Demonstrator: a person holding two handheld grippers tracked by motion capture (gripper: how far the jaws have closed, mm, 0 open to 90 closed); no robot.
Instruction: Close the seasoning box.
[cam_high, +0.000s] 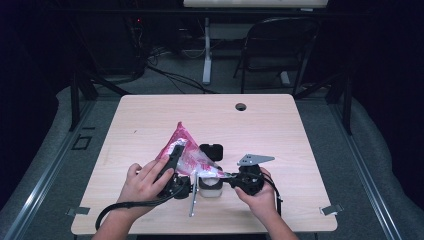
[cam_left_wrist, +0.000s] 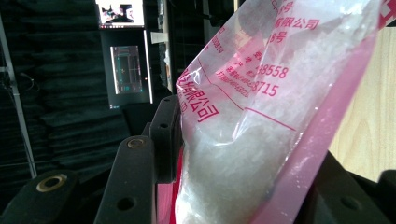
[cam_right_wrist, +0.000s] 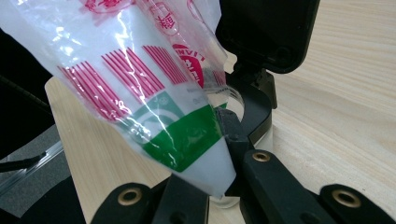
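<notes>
A clear plastic bag (cam_high: 184, 145) with pink and red print holds white grains. It hangs tilted over a small clear jar (cam_high: 210, 186) near the table's front edge. My left gripper (cam_high: 175, 154) is shut on the bag's upper body, and in the left gripper view the bag (cam_left_wrist: 243, 140) bulges between the jaws. My right gripper (cam_high: 226, 175) is shut on the bag's lower corner. In the right gripper view that corner (cam_right_wrist: 210, 177) is pinched between the jaws just above the jar (cam_right_wrist: 239, 100).
A black lid-like piece (cam_high: 211, 151) lies on the wooden table (cam_high: 280, 130) just behind the jar. A thin metal utensil (cam_high: 192, 201) lies at the front, left of the jar. A cable hole (cam_high: 241, 106) sits at the far edge, with a chair (cam_high: 280, 45) beyond.
</notes>
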